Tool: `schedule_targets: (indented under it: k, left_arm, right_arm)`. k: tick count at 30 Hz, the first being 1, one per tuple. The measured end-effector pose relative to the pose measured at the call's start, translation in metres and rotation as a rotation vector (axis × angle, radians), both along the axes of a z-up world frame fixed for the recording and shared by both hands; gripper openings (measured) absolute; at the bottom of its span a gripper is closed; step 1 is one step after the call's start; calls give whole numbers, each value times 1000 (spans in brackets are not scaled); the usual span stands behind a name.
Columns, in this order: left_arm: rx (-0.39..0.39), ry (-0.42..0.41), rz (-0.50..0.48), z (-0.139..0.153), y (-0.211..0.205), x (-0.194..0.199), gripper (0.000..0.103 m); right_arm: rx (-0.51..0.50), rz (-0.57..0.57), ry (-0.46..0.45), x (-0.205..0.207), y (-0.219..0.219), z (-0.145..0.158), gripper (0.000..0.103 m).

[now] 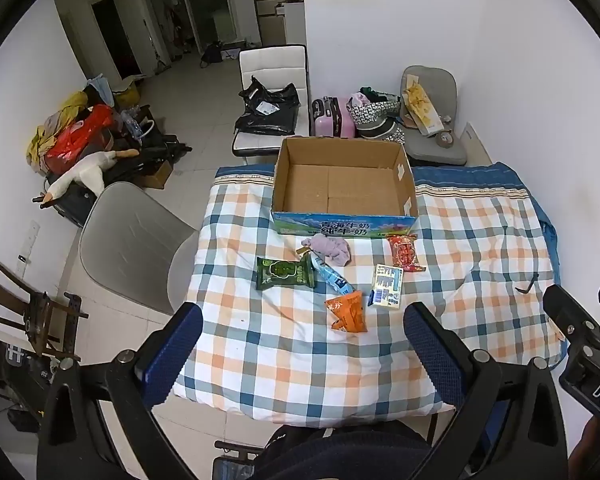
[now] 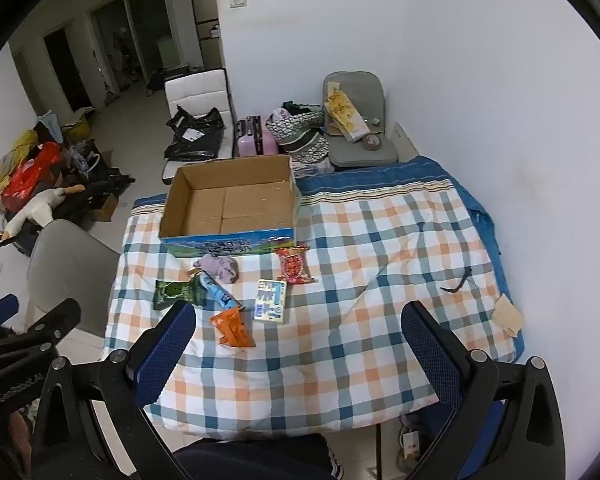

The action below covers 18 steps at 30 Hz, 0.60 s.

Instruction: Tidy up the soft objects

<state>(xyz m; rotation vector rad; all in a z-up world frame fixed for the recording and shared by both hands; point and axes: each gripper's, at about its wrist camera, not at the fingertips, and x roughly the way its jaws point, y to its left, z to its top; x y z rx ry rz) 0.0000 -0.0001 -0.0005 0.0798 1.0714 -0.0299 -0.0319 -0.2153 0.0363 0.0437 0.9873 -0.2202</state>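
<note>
Both my grippers hang wide apart and empty above the near edge of the checked blanket (image 1: 300, 360). Working left to right, I'd start with my left gripper (image 1: 302, 328) on the green packet (image 1: 285, 273), pinching its middle, then carry it to the empty box (image 1: 344, 184) behind. Only my right gripper (image 2: 298, 330) view shows the tan scrap (image 2: 509, 314) at the blanket's right edge.
</note>
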Motion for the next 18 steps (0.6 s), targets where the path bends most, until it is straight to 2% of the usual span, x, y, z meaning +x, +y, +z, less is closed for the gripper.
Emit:
schedule_targets:
  k: [4, 18]
  left_arm:
    - [-2, 4, 6, -1, 1, 0, 103]
    - [5, 9, 1, -3, 2, 19, 103]
  right_arm:
    - [6, -17, 25, 7, -4, -2, 103]
    - [-20, -31, 15, 13, -7, -6, 103]
